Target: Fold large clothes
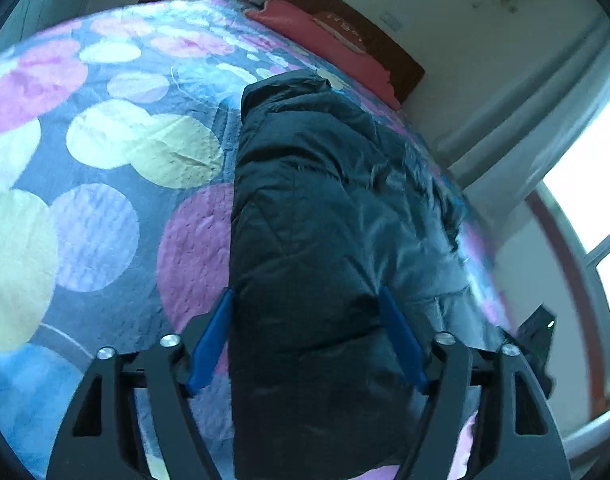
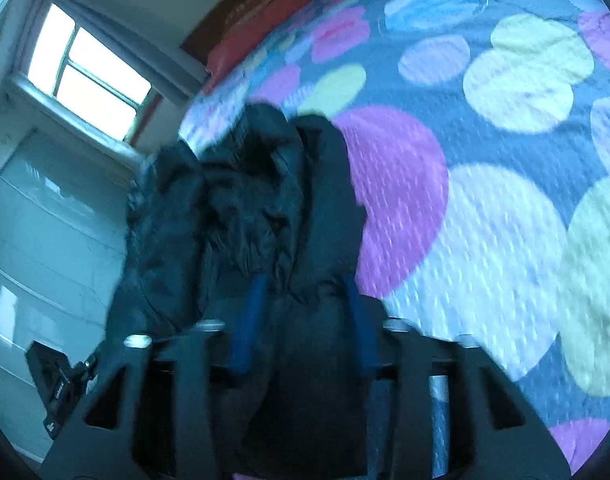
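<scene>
Bed (image 1: 105,184): quilt printed with large coloured discs, filling both views; red pillow (image 1: 317,36) and dark headboard (image 1: 389,48) at its far end, about 1 o'clock in the left wrist view.

Black puffer coat (image 1: 317,208): on the quilt near the bed's window-side edge. Long axis runs from 6 to 12 o'clock in the left wrist view, straight out from the jaws toward the pillow. In the right wrist view the same coat (image 2: 241,216) shows a furry trim, bunched and partly raised; this picture is blurred.

Left gripper (image 1: 307,336): jaws set wide apart with the near end of the coat bulging between the blue fingers (image 1: 211,344); whether they pinch it cannot be told.

Right gripper (image 2: 305,320): jaws narrower, a thick fold of coat packed between them, apparently clamped.

Judgement: both grippers sit at the coat's near end, neither clearly nearer; the next fold likely carries that end toward 12 o'clock, along the long axis.
</scene>
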### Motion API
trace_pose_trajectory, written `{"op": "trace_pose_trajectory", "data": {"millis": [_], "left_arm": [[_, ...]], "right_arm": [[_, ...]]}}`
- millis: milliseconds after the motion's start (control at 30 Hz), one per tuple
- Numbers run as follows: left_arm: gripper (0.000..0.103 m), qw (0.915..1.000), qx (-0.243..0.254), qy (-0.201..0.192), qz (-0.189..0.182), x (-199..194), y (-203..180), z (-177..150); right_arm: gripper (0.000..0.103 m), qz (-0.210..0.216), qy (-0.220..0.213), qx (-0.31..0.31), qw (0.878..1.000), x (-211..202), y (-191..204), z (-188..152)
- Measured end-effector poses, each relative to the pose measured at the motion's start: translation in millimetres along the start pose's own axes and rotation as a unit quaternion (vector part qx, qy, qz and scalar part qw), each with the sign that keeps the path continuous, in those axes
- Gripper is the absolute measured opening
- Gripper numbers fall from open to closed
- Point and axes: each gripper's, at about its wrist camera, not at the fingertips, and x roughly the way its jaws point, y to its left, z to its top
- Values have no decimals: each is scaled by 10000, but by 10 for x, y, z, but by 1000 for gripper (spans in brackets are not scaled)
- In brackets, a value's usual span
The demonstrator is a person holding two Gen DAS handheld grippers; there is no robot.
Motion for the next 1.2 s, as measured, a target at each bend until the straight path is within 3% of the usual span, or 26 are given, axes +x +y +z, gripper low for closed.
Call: {"op": "trace_pose_trajectory", "data": {"millis": [133, 333, 433, 667, 1200], "left_arm": [[64, 9992, 286, -82, 285, 14, -95, -44], [66, 9993, 56, -158, 320, -112, -105, -68], [71, 9994, 75, -151, 317, -209, -157, -121], [71, 9989, 266, -127, 361, -344, -325, -277], [71, 9930, 591, -271, 985, -669, -542, -663]], "right_arm": [[28, -27, 4, 48, 10000, -12, -4, -18], [35, 47, -127, 151, 9998, -147, 49, -48], [38, 31, -187, 108, 9998, -265, 108, -83], [38, 83, -287, -57, 9995, -529, 239, -252], [48, -635, -643, -828, 9925, -920, 514, -642]]}}
